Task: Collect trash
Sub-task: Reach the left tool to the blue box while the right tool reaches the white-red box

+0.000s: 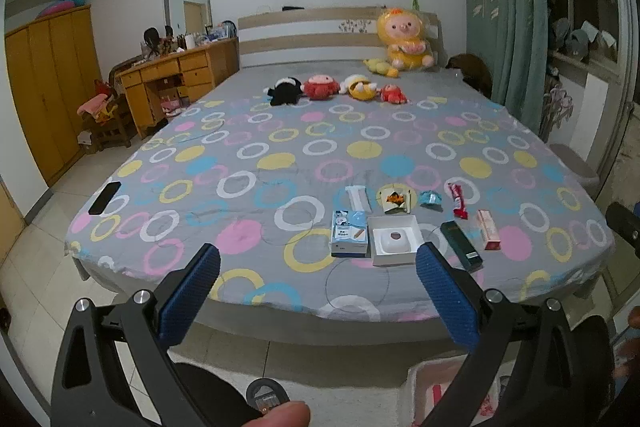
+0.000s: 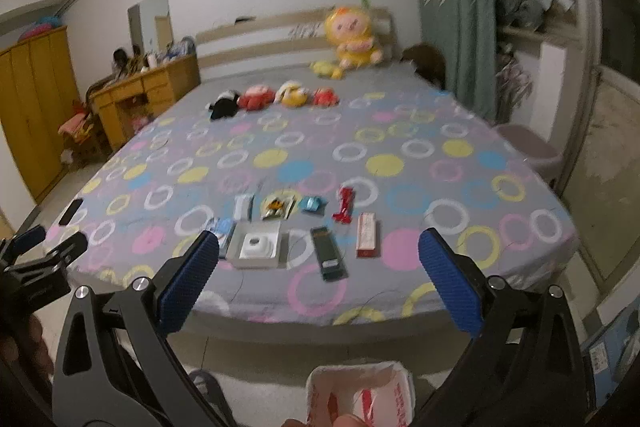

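Both grippers hang in the air off the foot of the bed [image 1: 248, 187], well short of anything on it. The left gripper [image 1: 318, 287] has its blue-padded jaws spread wide with nothing between them, and the right gripper [image 2: 318, 277] is spread just as wide and equally empty. The trash lies in two loose rows near the bed's foot edge, on the circle-patterned sheet: a blue-and-white box [image 1: 349, 235] touching an open white box [image 1: 396, 241], then a dark green box [image 1: 462, 239] and a pink carton [image 1: 488, 229] a little apart; behind them a white strip [image 1: 357, 197], a yellow wrapper [image 1: 396, 199], a crumpled blue wrapper [image 1: 430, 198] and a red wrapper [image 1: 457, 201]. A black phone [image 1: 105, 197] rests near the bed's left corner, well apart from the trash. On the floor below the right gripper sits a pink-and-white plastic bag [image 2: 360, 393] (mouth open, something red inside). Plush toys [image 1: 338, 87] line the far end of the bed.
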Demonstrator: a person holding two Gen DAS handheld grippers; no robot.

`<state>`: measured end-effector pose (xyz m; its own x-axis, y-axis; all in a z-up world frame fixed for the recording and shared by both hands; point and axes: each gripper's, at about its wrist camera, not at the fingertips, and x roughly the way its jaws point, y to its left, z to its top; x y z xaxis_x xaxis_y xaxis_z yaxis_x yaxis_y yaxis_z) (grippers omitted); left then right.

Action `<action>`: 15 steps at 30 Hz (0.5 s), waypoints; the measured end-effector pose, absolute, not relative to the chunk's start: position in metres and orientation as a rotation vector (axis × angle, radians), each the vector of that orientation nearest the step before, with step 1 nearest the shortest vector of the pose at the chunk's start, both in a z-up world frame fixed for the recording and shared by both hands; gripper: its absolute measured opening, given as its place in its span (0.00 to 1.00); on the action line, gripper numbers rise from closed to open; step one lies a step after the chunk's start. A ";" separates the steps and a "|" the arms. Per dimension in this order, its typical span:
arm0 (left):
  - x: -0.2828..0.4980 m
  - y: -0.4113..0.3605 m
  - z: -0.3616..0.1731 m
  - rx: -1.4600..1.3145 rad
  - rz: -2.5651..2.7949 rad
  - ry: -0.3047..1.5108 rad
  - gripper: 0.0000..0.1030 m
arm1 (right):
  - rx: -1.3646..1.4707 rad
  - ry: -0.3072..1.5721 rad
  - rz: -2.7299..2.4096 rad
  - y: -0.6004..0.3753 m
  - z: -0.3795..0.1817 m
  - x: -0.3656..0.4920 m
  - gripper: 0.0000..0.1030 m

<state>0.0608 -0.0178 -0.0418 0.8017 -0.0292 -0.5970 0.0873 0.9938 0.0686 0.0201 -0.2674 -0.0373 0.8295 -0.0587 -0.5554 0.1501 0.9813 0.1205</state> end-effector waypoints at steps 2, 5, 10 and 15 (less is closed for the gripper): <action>0.075 -0.021 -0.052 0.100 -0.065 0.659 0.93 | 0.167 0.628 -0.116 -0.272 -0.048 0.038 0.95; 0.099 -0.026 -0.067 0.111 -0.061 0.693 0.93 | 0.173 0.675 -0.107 -0.277 -0.061 0.061 0.95; 0.137 -0.030 -0.095 0.088 -0.095 0.762 0.93 | 0.182 0.735 -0.100 -0.287 -0.086 0.096 0.95; 0.175 -0.039 -0.123 0.094 -0.113 0.800 0.93 | 0.181 0.797 -0.102 -0.299 -0.114 0.132 0.95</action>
<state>0.1749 -0.0390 -0.1225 0.6912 -0.0658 -0.7196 0.1369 0.9897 0.0410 0.1316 -0.2990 -0.1141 0.6950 -0.0231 -0.7186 0.1594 0.9795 0.1228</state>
